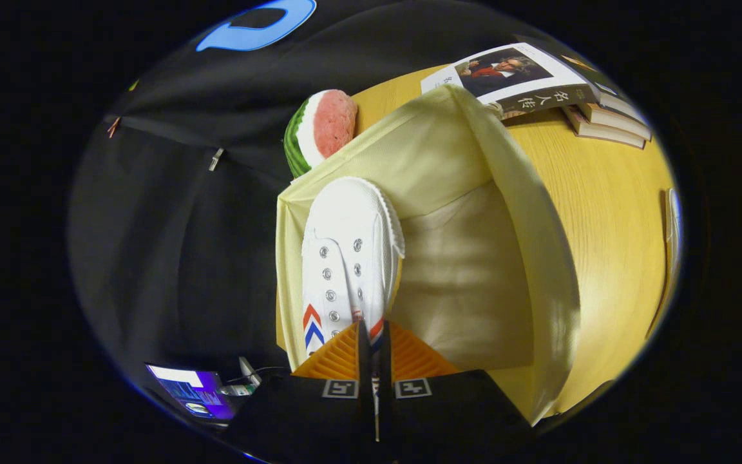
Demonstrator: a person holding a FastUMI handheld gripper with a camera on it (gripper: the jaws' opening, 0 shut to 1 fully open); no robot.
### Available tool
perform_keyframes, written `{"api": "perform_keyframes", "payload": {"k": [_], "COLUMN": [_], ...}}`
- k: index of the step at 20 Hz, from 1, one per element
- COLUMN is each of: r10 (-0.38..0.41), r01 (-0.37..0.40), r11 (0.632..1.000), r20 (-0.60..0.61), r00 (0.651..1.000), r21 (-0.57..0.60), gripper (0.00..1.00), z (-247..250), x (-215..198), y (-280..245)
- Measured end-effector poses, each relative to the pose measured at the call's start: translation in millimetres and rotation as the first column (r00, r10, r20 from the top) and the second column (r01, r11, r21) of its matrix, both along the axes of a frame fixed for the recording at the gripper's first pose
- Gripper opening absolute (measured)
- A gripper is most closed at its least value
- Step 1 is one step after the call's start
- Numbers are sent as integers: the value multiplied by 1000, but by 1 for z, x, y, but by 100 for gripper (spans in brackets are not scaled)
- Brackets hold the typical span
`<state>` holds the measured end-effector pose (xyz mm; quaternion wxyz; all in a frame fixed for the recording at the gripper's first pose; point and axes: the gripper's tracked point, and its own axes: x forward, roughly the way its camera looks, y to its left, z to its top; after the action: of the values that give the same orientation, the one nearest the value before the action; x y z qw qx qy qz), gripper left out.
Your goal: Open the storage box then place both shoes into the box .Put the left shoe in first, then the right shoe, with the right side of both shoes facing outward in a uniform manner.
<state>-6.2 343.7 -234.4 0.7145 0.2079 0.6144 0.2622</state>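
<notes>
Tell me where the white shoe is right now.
In the gripper view the white shoe is pinched between the fingers of the gripper, toe pointing away, inside the open pale yellow storage box against its left wall, with the watermelon toy just beyond.

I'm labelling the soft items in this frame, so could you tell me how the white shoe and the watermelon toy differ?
The shoe is white with red and blue chevrons and metal eyelets; the watermelon toy is green, white and pink. The shoe sits pinched in the gripper, both fingers pressing its upper, while the toy lies free on the table. The shoe hangs inside the open storage box; the toy rests beyond the box. Both are close to the box's far-left corner.
</notes>
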Motion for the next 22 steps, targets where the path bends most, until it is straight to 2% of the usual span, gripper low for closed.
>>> {"api": "perform_keyframes", "payload": {"k": [1, 4, 7, 10, 12, 14, 16, 17, 19, 22], "r10": [-15, -108, -129, -131, -140, -125, -54, -8, 57, 54], "r01": [16, 106, 110, 102, 121, 160, 207, 222, 241, 258], "r11": [1000, 986, 982, 988, 990, 987, 962, 941, 898, 865], "r20": [-19, 10, 123, 273, 399, 530, 621, 637, 639, 591], "r00": [1000, 994, 984, 953, 906, 839, 782, 771, 767, 805], "r21": [19, 130, 151, 120, 70, -21, -177, -257, -370, -430], "gripper": [9, 89, 99, 99, 99, 98, 98, 99, 99, 99], "z": [2, 32, 61, 88, 103, 106, 98, 91, 81, 58], "x": [-1, 12, 20, 23, 27, 38, 44, 44, 39, 35], "y": [4, 14, -9, -58, -106, -168, -237, -272, -326, -385]}}
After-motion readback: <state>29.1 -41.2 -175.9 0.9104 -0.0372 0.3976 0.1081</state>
